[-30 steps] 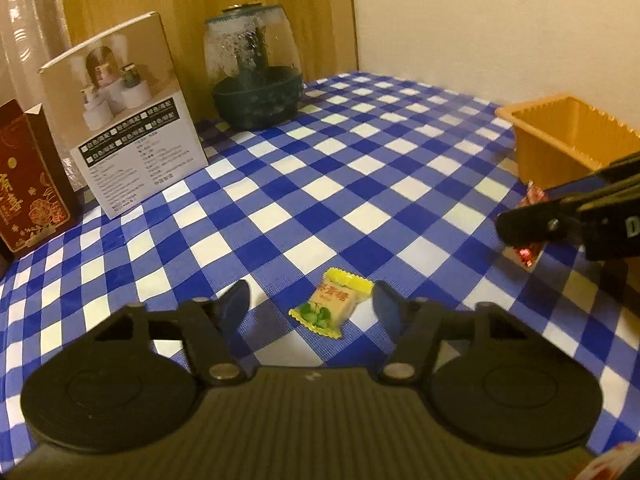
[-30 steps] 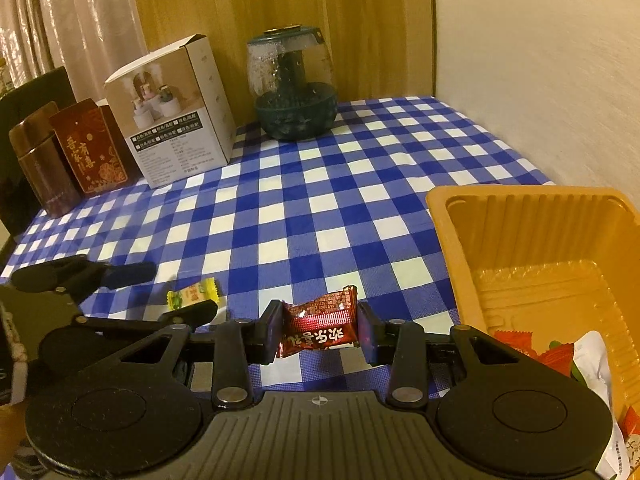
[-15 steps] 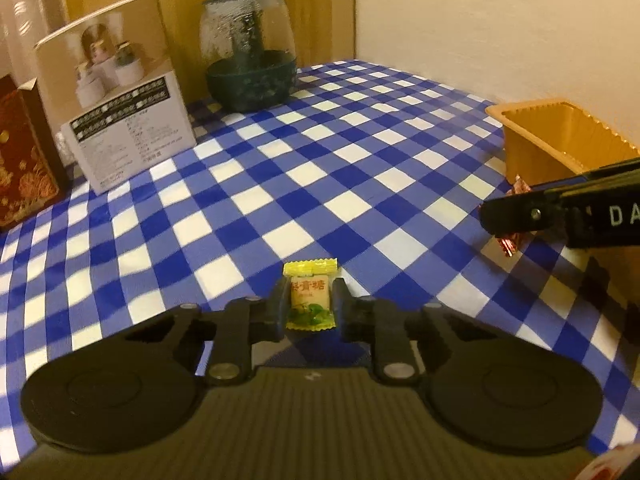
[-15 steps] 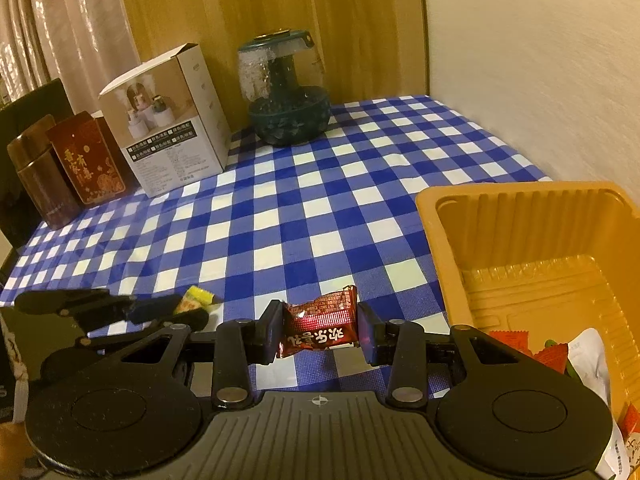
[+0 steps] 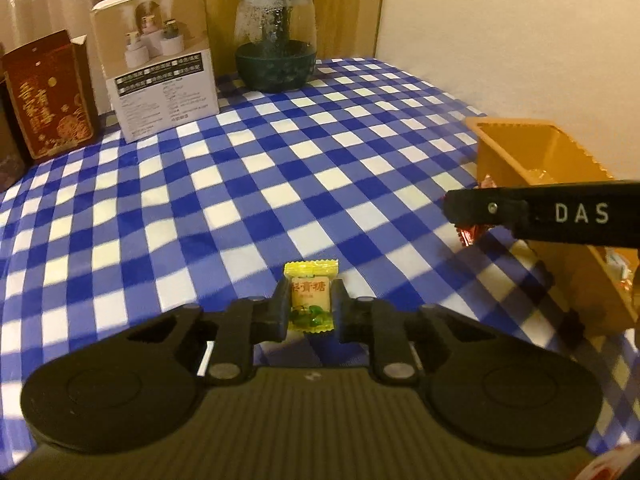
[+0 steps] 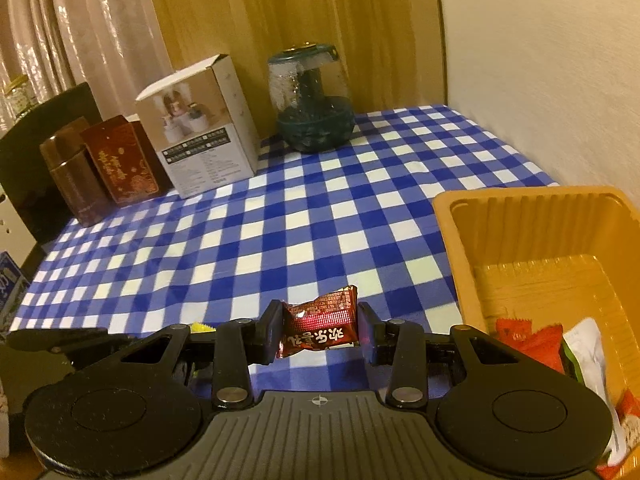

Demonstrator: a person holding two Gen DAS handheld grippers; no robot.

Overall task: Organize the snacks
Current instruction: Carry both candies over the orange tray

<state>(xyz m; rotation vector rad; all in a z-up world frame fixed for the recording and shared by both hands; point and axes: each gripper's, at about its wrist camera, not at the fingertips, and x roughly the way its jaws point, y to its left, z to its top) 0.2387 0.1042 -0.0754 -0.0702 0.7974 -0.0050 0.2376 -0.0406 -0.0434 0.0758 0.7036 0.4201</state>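
My left gripper (image 5: 310, 306) is shut on a yellow candy (image 5: 310, 300) and holds it above the blue checked tablecloth (image 5: 248, 200). My right gripper (image 6: 320, 330) is shut on a dark red candy (image 6: 320, 328), held above the cloth just left of the orange tray (image 6: 452, 220). The tray holds several wrapped snacks (image 6: 532, 340). In the left wrist view the right gripper's finger (image 5: 540, 216) crosses in front of the tray (image 5: 516, 152). The left gripper shows at the lower left of the right wrist view (image 6: 56, 340).
At the back stand a white product box (image 5: 160, 60), a glass jar with a dark green base (image 5: 276, 44), and a red carton (image 5: 48, 92). A brown tin (image 6: 72, 172) stands left of the carton. A wall runs along the right side.
My left gripper has closed on the yellow candy and lifted it off the cloth. My right gripper has risen with the red candy still held, beside the tray.
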